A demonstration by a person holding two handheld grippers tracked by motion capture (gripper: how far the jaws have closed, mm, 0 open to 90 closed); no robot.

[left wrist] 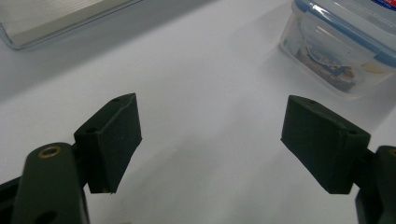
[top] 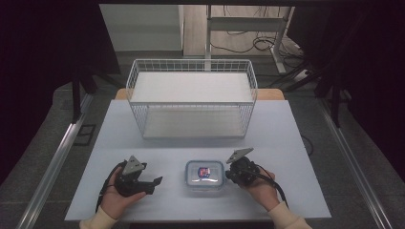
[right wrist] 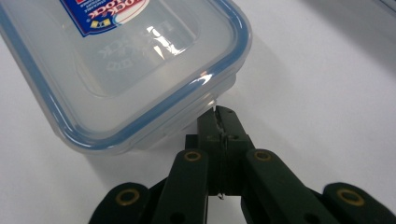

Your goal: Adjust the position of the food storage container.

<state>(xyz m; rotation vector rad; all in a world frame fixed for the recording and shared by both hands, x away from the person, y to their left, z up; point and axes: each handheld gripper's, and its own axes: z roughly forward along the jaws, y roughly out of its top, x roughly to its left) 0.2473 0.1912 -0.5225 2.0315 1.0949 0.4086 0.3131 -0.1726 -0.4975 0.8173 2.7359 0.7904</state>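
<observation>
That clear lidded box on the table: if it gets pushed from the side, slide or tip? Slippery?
The box looks low and wide with a flat base, so it would probably slide rather than tip. Its glossy plastic and the smooth table suggest it slips easily. It seems nearly empty, so likely light; the shut right hand-held gripper at its edge could shove it readily.

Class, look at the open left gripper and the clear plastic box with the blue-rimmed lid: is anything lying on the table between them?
Nothing visible does. The left gripper has its jaws open and apart from the clear plastic box with the blue-rimmed lid, with bare white table between them. The right gripper, jaws shut, sits at the box's other side.
</observation>
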